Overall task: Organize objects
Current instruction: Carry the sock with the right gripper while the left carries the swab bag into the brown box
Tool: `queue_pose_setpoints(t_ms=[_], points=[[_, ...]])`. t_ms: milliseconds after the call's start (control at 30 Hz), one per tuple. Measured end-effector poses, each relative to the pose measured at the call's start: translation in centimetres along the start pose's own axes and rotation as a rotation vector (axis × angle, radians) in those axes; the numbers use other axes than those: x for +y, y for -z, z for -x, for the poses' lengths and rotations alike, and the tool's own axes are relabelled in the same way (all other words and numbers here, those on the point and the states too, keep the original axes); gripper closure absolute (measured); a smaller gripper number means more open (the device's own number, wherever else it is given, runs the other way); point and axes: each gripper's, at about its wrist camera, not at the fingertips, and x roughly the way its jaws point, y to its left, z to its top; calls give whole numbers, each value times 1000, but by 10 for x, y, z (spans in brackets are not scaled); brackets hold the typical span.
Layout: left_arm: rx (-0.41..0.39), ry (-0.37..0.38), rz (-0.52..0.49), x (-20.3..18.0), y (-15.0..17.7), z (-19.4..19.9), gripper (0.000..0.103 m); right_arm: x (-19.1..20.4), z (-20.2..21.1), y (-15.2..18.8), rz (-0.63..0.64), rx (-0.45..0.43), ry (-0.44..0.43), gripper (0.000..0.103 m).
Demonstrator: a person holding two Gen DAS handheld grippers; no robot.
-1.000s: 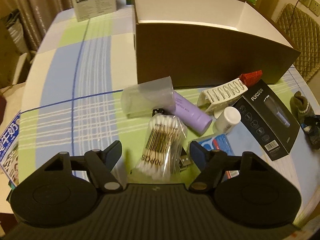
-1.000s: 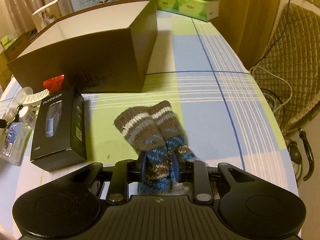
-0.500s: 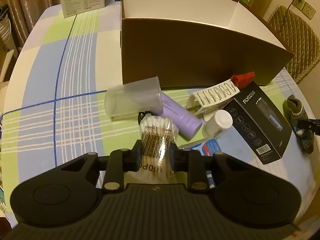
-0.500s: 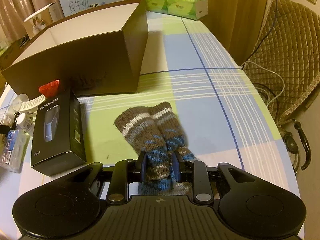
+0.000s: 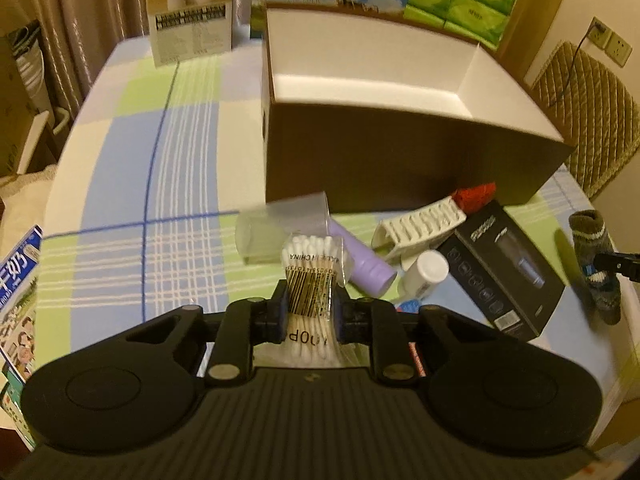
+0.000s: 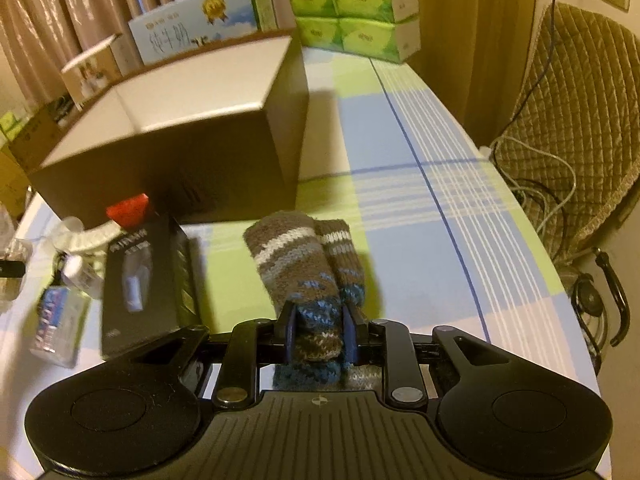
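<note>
Left gripper (image 5: 308, 312) jaws closing, pads pinching cotton swab pack (image 5: 313, 280) at barcode, pack raised off bench (image 5: 120, 184). Right gripper (image 6: 318, 336) jaws closing, clamping rolled striped socks (image 6: 298, 264), socks sticking forward, lifted clear of checked cloth. Just beyond swab pack: clear plastic cup (image 5: 280, 224) lying on side, purple tube (image 5: 366, 268), white bottle (image 5: 426, 270), white clip (image 5: 420, 222), black shaver box (image 5: 504, 268). Behind clutter: open brown cardboard box (image 5: 400, 160) standing, white inside showing.
</note>
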Motion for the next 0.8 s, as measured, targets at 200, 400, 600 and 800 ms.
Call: queue_pose_setpoints(t_ms=[200,400,600,800], points=[[-67,3,4,-5,-16,21,86,11,17,-16,18,-57,-50,90],[-131,21,-8,-16,-36,37,86,24,34,-37,18,-114,-111,91],[-182,35,-37,-28,-62,42,86,38,49,-70,29,-196,-182,91],[-217,45,-53,-40,-90,39,86,51,47,-104,45,-255,-245,91]])
